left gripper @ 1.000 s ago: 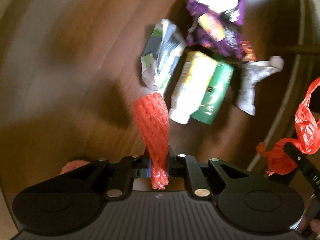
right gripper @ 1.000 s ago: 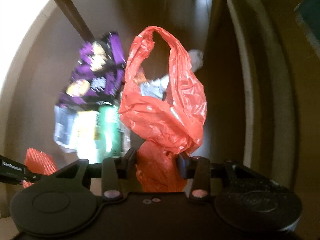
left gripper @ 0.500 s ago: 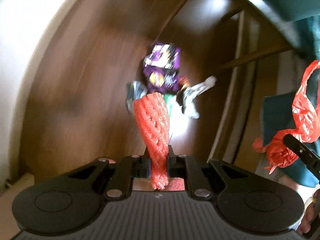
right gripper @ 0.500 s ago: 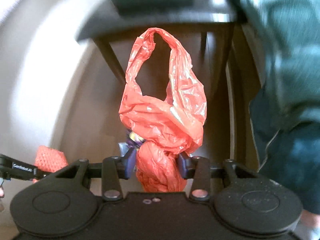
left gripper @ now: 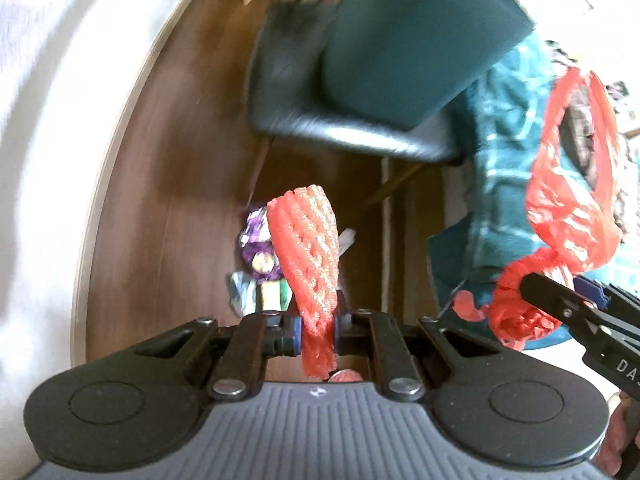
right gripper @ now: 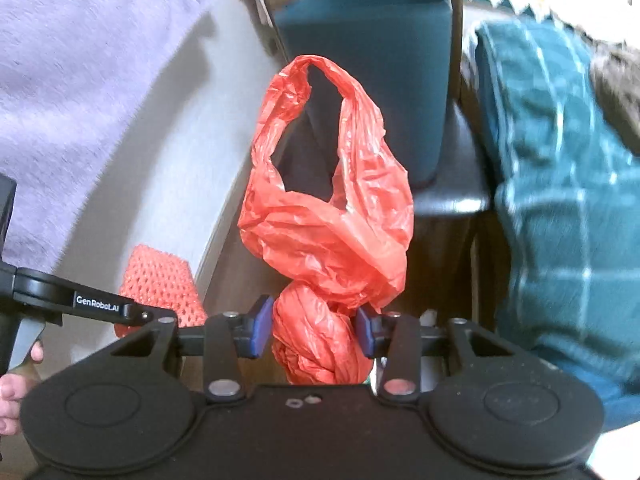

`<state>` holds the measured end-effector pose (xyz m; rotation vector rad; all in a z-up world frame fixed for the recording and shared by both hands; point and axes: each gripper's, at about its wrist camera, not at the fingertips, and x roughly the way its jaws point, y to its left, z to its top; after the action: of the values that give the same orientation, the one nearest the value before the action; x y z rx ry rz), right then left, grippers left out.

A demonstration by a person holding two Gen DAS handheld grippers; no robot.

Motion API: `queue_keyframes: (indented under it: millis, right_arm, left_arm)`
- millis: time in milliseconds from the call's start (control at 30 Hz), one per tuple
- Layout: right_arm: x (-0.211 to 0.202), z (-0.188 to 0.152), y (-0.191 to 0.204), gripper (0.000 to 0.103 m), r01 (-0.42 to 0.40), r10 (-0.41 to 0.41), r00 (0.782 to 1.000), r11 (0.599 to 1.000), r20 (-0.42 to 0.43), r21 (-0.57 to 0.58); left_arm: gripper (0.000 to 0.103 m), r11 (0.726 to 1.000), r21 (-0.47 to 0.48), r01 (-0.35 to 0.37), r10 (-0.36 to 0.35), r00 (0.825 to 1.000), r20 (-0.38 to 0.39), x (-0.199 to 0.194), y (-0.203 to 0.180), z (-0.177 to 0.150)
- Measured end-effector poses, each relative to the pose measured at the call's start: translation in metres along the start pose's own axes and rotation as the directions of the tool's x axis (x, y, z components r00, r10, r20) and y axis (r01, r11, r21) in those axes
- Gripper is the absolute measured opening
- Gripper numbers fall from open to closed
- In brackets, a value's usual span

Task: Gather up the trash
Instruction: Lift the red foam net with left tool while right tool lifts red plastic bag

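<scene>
Lettering "GenRobot.AI" marks left gripper, pinching foam net; right gripper seemingly pinches red bag.

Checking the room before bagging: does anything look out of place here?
Yes: a purple snack wrapper and crumpled cartons lie scattered on the wooden floor beneath the chair, litter where the floor should be bare.

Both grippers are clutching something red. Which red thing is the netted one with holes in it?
The foam net sleeve in the left gripper. It has a lattice of holes, whereas the right gripper holds a smooth, crinkled plastic bag.
</scene>
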<state>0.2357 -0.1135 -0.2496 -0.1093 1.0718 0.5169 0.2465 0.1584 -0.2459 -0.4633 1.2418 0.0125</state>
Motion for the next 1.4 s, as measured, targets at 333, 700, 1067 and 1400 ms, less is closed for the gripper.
queue_keyframes:
  millis: [333, 700, 1067, 1400]
  right_arm:
    - [-0.086, 0.068, 0.041, 0.042, 0.051, -0.043, 0.984, 0.998, 0.174, -0.045]
    - [-0.109, 0.138, 0.023, 0.042, 0.088, -0.069, 0.952, 0.995, 0.298, -0.048]
    - [-0.04, 0.227, -0.048, 0.042, -0.006, 0.025, 0.97, 0.997, 0.243, -0.078]
    - [0.05, 0.284, -0.082, 0.042, -0.041, 0.064, 0.991, 0.983, 0.121, -0.18]
  left_arm:
    - [0.013, 0.986, 0.15, 0.07, -0.095, 0.981, 0.167, -0.108, -0.055, 0.048]
    - [0.013, 0.976, 0.216, 0.029, -0.094, 0.95, 0.299, -0.162, -0.107, 0.118]
    - [0.013, 0.989, 0.116, -0.093, 0.059, 0.961, 0.27, -0.079, -0.158, 0.23]
    - [0.013, 0.977, 0.048, -0.209, 0.196, 0.962, 0.193, -0.001, -0.174, 0.306]
